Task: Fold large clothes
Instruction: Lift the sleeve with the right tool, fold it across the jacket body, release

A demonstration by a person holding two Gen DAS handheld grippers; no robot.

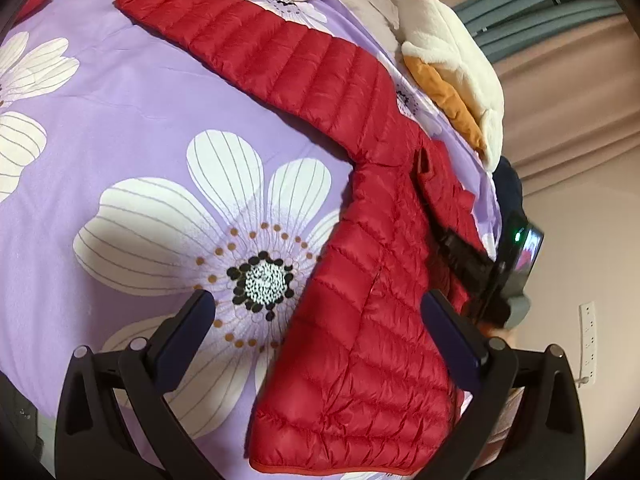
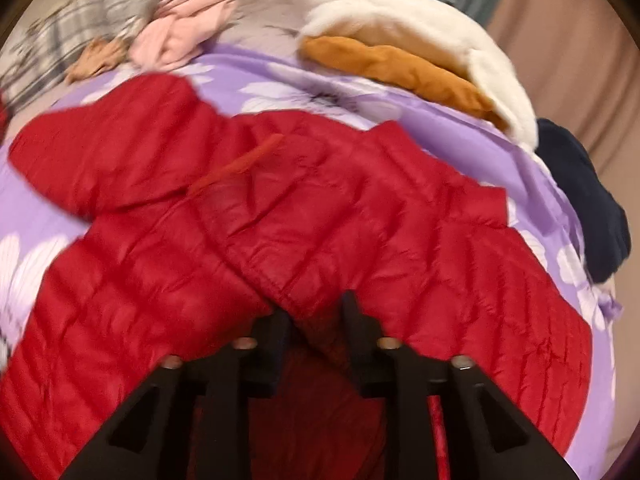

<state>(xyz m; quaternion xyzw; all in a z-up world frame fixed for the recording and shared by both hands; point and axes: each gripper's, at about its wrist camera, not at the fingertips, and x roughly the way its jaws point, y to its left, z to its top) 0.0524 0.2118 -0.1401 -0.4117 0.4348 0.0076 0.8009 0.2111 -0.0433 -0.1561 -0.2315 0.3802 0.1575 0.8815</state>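
The red quilted down jacket (image 1: 352, 320) lies on the bed, spread over the lilac bedspread printed with large white flowers (image 1: 140, 128). One sleeve runs out straight and flat toward the far side. In the right wrist view the near side of the jacket is lifted and doubled over the body, forming a diagonal folded edge.

The step in hand appears to be the first side fold. The right gripper (image 2: 314, 312) has its fingers drawn narrow around a bunched fold of the jacket's fabric; that view is blurred, so the exact point of contact is uncertain. The left gripper (image 1: 316, 312) hovers over the jacket's hem area with its fingers spread wide, holding nothing.

Next move, as a judgement: carry the held edge across and lay it flat, then use the free left gripper to bring the outstretched sleeve inward.

A folded cream fleece garment (image 1: 452, 52) on an orange-brown one (image 1: 448, 100) lies near the bed's far edge.
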